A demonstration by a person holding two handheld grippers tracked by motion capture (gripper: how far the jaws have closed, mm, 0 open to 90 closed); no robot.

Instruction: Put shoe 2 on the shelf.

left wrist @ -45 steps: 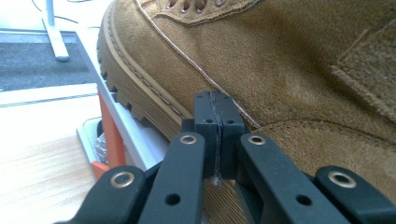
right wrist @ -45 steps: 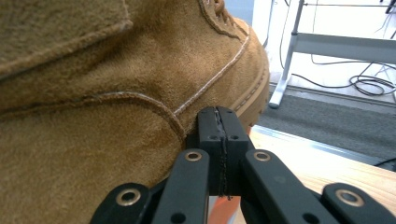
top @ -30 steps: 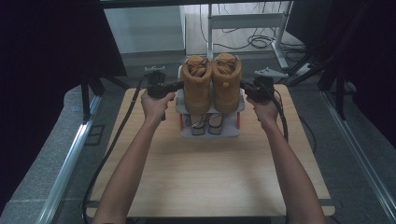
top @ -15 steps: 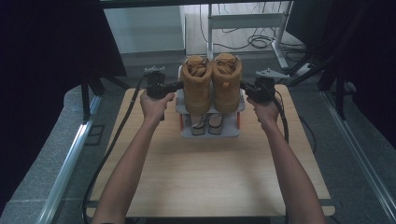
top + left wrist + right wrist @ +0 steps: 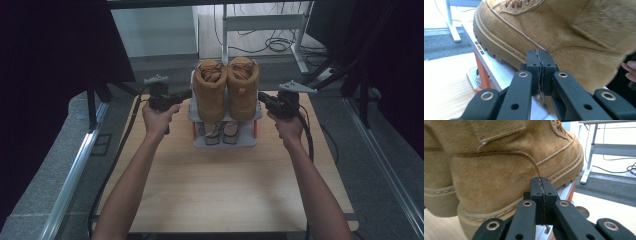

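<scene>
**Boots on the rack, both my grippers closed at their sides**

Table [image 5: 220, 190] of pale wood stretches under my forearms, and the shoe rack [image 5: 225, 137] stands at its far middle, between my two grippers. On its top shelf sit two tan boots side by side: the left boot [image 5: 210, 92] just ahead of my left gripper [image 5: 187, 94], the right boot [image 5: 243, 90] just ahead of my right gripper [image 5: 261, 96]. A pair of sandals [image 5: 220, 132] lies on the shelf below them. In each gripper view my jaws are pressed fully together with nothing between them, their tips at the boot's suede side near the sole.
</scene>
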